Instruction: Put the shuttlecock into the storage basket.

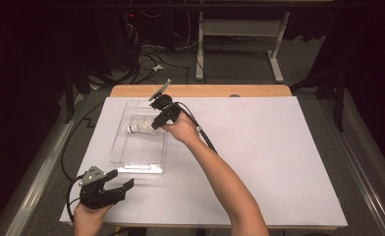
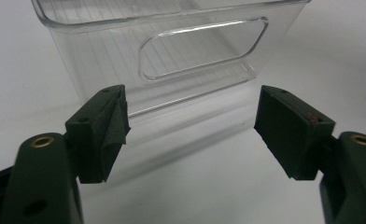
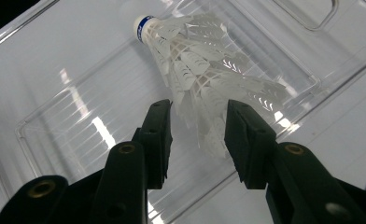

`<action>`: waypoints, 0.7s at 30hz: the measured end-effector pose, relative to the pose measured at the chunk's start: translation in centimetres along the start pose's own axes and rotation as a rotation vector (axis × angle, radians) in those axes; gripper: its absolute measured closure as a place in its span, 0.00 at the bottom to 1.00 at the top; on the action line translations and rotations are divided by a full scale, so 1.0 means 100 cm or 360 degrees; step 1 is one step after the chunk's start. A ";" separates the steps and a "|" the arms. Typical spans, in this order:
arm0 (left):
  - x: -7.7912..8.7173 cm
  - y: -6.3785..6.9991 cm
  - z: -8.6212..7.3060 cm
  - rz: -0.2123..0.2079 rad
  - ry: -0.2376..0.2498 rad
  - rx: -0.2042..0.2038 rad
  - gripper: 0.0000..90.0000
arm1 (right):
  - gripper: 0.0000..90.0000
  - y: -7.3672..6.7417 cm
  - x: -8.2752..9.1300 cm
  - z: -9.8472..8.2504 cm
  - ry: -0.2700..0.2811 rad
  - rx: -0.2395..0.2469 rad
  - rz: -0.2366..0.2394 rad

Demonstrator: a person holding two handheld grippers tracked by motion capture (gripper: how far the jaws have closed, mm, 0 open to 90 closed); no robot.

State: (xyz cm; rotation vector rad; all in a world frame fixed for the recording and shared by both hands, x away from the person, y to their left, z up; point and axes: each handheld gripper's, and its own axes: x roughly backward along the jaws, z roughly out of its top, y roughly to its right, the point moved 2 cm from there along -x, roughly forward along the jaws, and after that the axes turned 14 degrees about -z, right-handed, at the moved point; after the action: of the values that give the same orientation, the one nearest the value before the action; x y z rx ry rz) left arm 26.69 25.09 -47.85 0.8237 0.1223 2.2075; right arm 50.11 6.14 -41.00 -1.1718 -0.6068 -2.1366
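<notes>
Right gripper (image 1: 153, 124), seen from the high view, reaches into a clear plastic tray (image 1: 131, 160) that lies at about ten o'clock from the middle of the table; its jaws stand narrowed around the feather skirt of a white shuttlecock (image 1: 140, 128) lying on its side in the tray's far half, cork end toward nine o'clock. Whether the pads already press the feathers cannot be told from up here. At seven o'clock the left gripper (image 1: 124, 182) rests low near the table's front edge, jaws spread wide with nothing between them, pointing toward the tray's near end and just short of it. A white sheet (image 1: 279, 162) covers the wooden table (image 1: 205, 90); beyond it at twelve o'clock are grey carpet (image 1: 239, 64), a tangle of cables (image 1: 149, 59) and the white legs of another desk (image 1: 276, 54), with dark curtains at both sides.

From the left gripper view, both black pads (image 2: 104, 133) stand far apart over bare white sheet, and the tray's transparent end wall with its oval handle cut-out rises at twelve o'clock, apart from the pads.

From the right gripper view, the shuttlecock (image 3: 204, 70) lies on the ribbed tray floor, its white cork with a blue band at eleven o'clock and its translucent white feathers fanning down toward six o'clock, their tips between the two black pads (image 3: 160, 135); a sliver of gap seems to remain on each side.
</notes>
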 end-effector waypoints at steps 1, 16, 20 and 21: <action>0.000 0.000 0.000 0.0000 0.0000 0.0001 0.30 | 0.68 0.001 0.002 0.000 0.0008 0.0002 0.0003; -0.001 0.000 0.000 -0.0002 -0.0005 -0.0001 0.30 | 0.68 0.013 0.017 -0.009 0.0083 -0.0064 0.0011; -0.001 -0.001 0.000 -0.0002 -0.0010 -0.0003 0.30 | 0.67 0.019 0.018 -0.016 0.0099 -0.0089 0.0011; -0.001 -0.001 0.000 -0.0002 -0.0010 -0.0003 0.30 | 0.67 0.020 0.018 -0.018 0.0098 -0.0106 0.0014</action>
State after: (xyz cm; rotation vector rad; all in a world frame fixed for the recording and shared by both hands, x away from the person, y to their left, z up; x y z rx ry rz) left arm 26.76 25.08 -47.91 0.8293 0.1176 2.2035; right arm 49.70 3.01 -40.16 -1.1371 -0.5056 -2.1919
